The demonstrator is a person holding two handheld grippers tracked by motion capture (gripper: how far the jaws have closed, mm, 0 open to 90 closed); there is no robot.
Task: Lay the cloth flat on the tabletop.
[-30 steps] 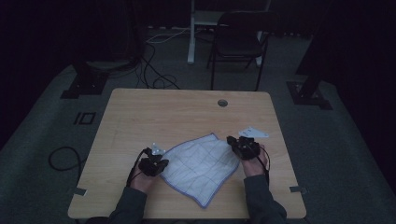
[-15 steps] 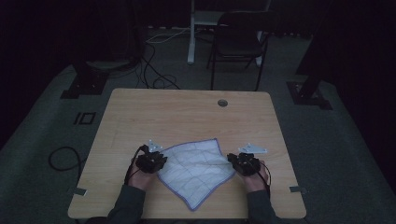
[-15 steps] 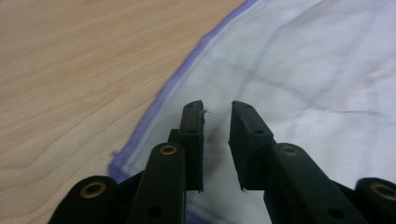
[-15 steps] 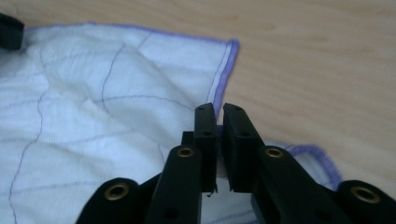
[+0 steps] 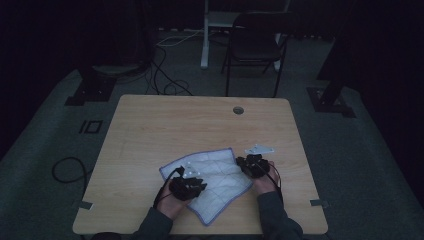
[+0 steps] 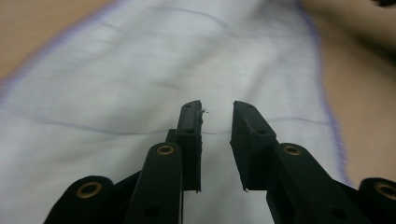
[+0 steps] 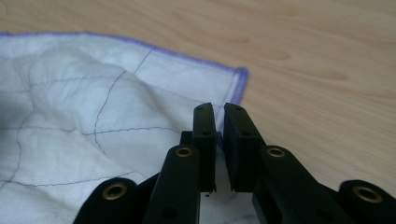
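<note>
A white quilted cloth (image 5: 212, 177) with a purple hem lies rumpled on the wooden table (image 5: 200, 125) near its front edge. My left gripper (image 5: 187, 187) hovers over the cloth's left part. In the left gripper view the cloth (image 6: 140, 70) lies below the left gripper (image 6: 217, 107), whose jaws have just been opening and stand apart with nothing between them. My right gripper (image 5: 254, 165) is at the cloth's right edge. In the right gripper view the right gripper (image 7: 218, 108) is shut on the hem just below a corner of the cloth (image 7: 93, 107).
A round cable hole (image 5: 238, 110) sits near the table's far edge. Beyond the table stand a dark chair (image 5: 252, 45) and a white post (image 5: 205, 35). A cable loop (image 5: 70, 167) lies on the floor at the left.
My left gripper has let go of the cloth's left corner, opened, and moved right over the cloth. The cloth has been drawn toward the front edge and has changed shape.
</note>
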